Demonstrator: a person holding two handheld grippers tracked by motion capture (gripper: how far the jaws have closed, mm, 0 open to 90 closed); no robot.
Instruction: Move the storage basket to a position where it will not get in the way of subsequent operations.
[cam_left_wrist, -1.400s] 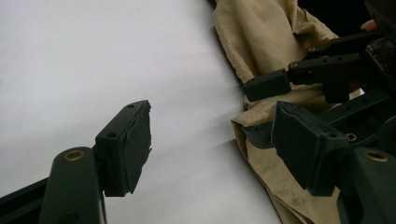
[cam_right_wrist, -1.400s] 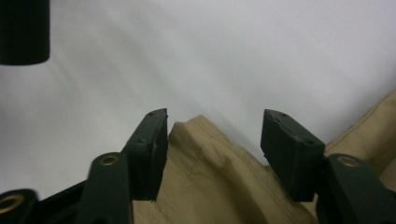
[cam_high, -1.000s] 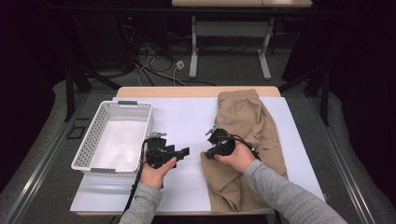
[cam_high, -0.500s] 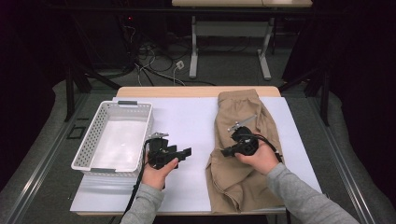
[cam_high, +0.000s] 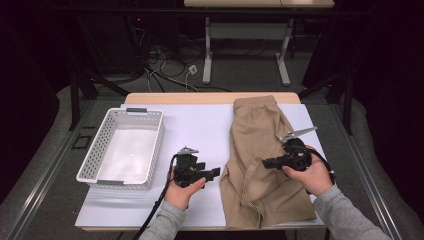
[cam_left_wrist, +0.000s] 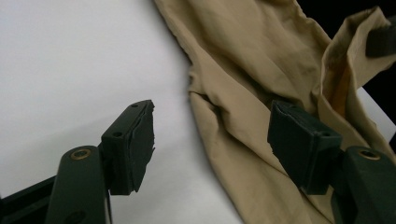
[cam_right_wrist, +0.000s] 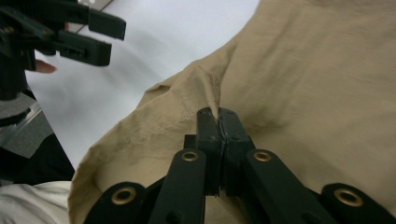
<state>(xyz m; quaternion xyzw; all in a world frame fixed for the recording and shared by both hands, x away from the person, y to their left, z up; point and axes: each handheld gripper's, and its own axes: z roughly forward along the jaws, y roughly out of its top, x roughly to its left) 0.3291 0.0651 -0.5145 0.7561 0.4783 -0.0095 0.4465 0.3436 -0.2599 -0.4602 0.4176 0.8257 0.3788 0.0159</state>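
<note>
left gripper (cam_high: 212, 172) jaws apart, right gripper (cam_high: 267, 162) jaws clamped

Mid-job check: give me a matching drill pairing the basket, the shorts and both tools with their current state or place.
Things:
1. white plastic basket
2. tan fabric shorts
3. left tool
4. right tool

States:
A. shut on a fold of cloth
B. open above the white table cover
C. spread at the table's right
D. standing at the table's left

Pairs: 1-D, 2-C, 3-B, 4-A

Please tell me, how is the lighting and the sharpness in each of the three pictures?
High view: table brightly lit, dark surroundings, a little soft. Left gripper view: white surface glares, near left gripper slightly blurred, khaki shorts sharper. Right gripper view: right gripper fairly sharp, the cloth behind it blurred.
</note>
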